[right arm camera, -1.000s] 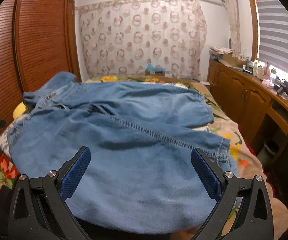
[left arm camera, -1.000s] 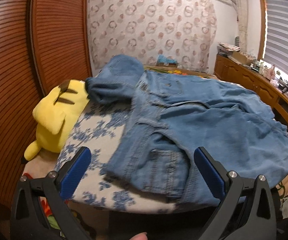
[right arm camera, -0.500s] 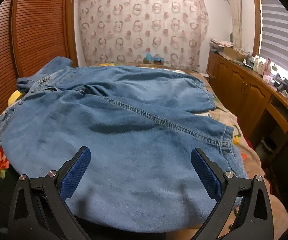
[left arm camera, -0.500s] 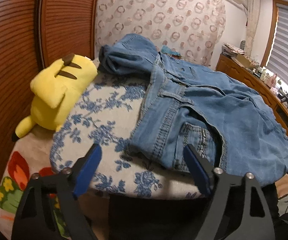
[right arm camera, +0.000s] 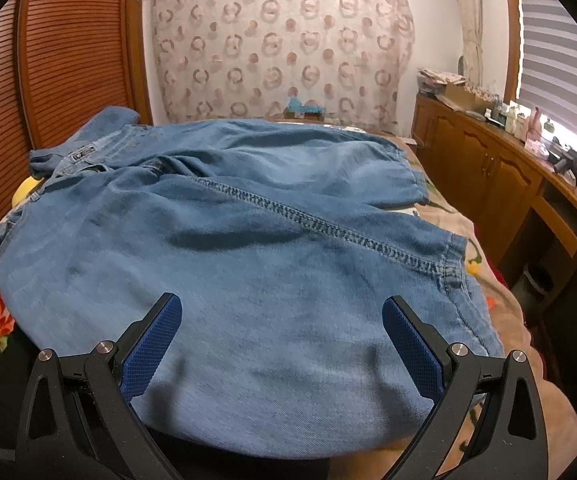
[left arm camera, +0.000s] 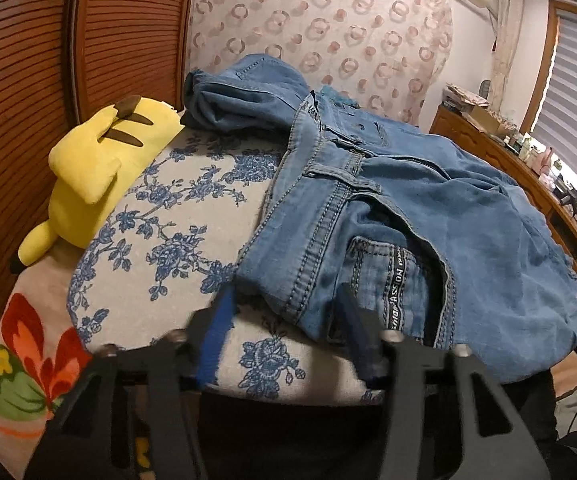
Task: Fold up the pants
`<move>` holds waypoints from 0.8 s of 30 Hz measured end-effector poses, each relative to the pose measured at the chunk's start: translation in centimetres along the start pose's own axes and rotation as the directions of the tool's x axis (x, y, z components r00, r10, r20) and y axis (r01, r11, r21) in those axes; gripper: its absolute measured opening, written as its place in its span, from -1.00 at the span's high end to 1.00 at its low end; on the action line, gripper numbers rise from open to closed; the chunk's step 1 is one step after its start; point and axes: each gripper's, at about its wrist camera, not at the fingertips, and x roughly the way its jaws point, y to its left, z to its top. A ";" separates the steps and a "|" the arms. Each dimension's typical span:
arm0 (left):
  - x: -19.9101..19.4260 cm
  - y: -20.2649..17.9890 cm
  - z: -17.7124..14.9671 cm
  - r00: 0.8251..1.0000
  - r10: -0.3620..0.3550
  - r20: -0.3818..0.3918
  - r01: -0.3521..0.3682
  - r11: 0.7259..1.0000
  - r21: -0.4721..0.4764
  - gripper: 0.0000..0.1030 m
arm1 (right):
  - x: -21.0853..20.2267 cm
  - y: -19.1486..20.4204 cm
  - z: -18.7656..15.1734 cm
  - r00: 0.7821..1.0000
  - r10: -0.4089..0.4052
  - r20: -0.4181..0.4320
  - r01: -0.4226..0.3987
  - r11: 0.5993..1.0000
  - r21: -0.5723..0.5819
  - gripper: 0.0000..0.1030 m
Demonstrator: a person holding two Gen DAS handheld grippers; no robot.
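Soft, heavy, floppy jeans [left arm camera: 428, 216]: best pinched at stiff waistband corner. Left gripper [left arm camera: 284, 320] narrowing around it, grip unconfirmed; right gripper [right arm camera: 282, 344] wide, empty.

A black woven strip [left arm camera: 397, 288] sewn inside the waistband of the jeans [left arm camera: 468, 216] carries white capitals, of which only "ASSION" reads clearly in the left wrist view. A small dark label [right arm camera: 81, 155] at the jeans' waist in the right wrist view is too small to read.
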 end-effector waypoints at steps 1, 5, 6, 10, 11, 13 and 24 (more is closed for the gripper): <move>0.1 0.1 0.1 1.000 -0.003 -0.001 0.003 1.000 -0.002 0.44 | 0.0 0.0 0.0 1.000 0.000 -0.002 0.000 1.000 0.001 -0.98; -0.4 -0.4 0.6 1.000 -0.029 0.002 0.029 0.999 0.012 0.76 | 0.0 -0.2 -0.2 1.000 0.000 -0.003 0.000 1.000 0.005 -0.98; -0.8 -0.7 0.8 0.999 -0.034 0.011 0.034 0.999 0.023 0.77 | 0.0 -0.2 -0.3 1.000 0.000 -0.003 0.000 1.000 0.007 -0.98; -2.1 -1.7 2.1 0.997 -0.052 0.050 0.050 0.997 0.051 0.83 | 0.0 -0.4 -0.4 1.000 0.004 -0.001 -0.004 1.000 0.010 -0.98; -2.5 -2.1 2.6 0.996 -0.064 0.065 0.060 0.996 0.062 0.83 | 0.0 -0.4 -0.3 1.000 0.006 0.000 -0.006 1.000 0.010 -0.98; -3.3 -2.9 3.9 0.992 -0.085 0.092 0.077 0.993 0.087 0.83 | -0.1 -0.3 -0.2 1.000 0.011 0.006 -0.011 1.000 0.007 -0.98; -3.6 -9.0 11.3 0.969 -0.168 0.183 0.123 0.964 0.237 0.85 | -1.7 1.7 2.7 0.991 0.121 0.050 -0.121 0.993 -0.012 -0.88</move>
